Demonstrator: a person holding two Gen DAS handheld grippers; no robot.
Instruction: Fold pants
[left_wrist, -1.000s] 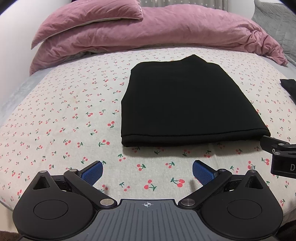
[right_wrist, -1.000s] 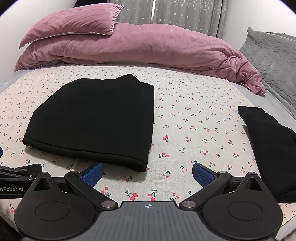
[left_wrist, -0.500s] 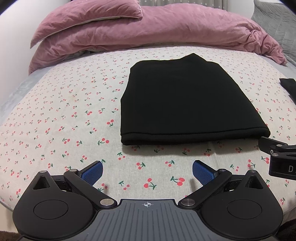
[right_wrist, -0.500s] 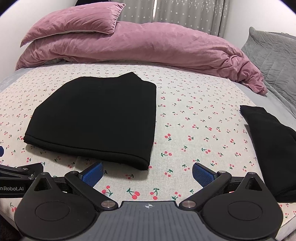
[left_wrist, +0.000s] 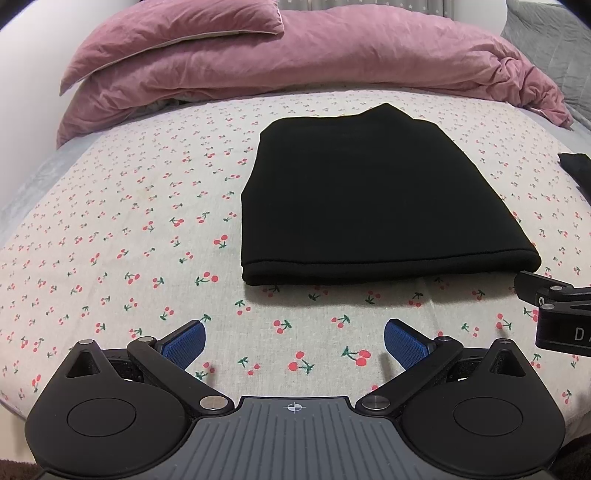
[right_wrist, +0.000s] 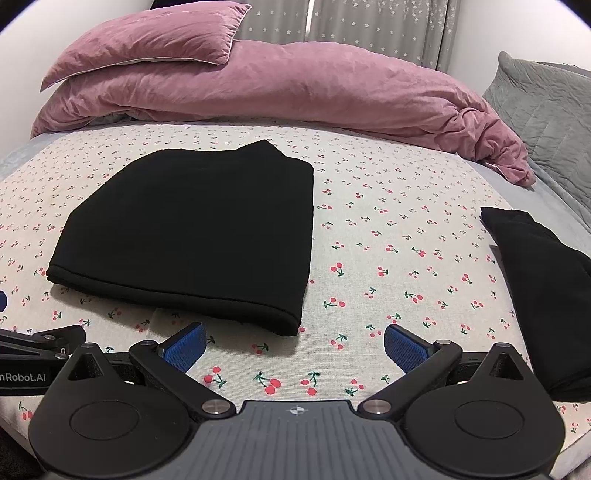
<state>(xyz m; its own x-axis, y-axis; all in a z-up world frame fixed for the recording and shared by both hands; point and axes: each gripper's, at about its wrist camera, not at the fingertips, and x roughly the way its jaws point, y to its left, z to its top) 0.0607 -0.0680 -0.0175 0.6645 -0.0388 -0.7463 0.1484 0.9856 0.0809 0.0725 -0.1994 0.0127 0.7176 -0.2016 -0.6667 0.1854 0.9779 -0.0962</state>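
Observation:
The black pants (left_wrist: 365, 199) lie folded into a flat rectangle on the cherry-print bed sheet (left_wrist: 122, 229); they also show in the right wrist view (right_wrist: 199, 229). My left gripper (left_wrist: 294, 341) is open and empty, a short way in front of the pants' near folded edge. My right gripper (right_wrist: 293, 341) is open and empty, in front of the pants' near right corner. Neither touches the cloth. Each gripper's body shows at the edge of the other's view.
A pink pillow (right_wrist: 147, 40) and pink duvet (right_wrist: 295, 88) lie along the far side of the bed. A second black garment (right_wrist: 546, 295) lies at the right edge of the sheet. A grey quilted pillow (right_wrist: 546, 107) is at far right.
Both grippers have drawn back slightly from the pants; the folded edge sits a little farther off. The pants have not moved and the jaws stay open.

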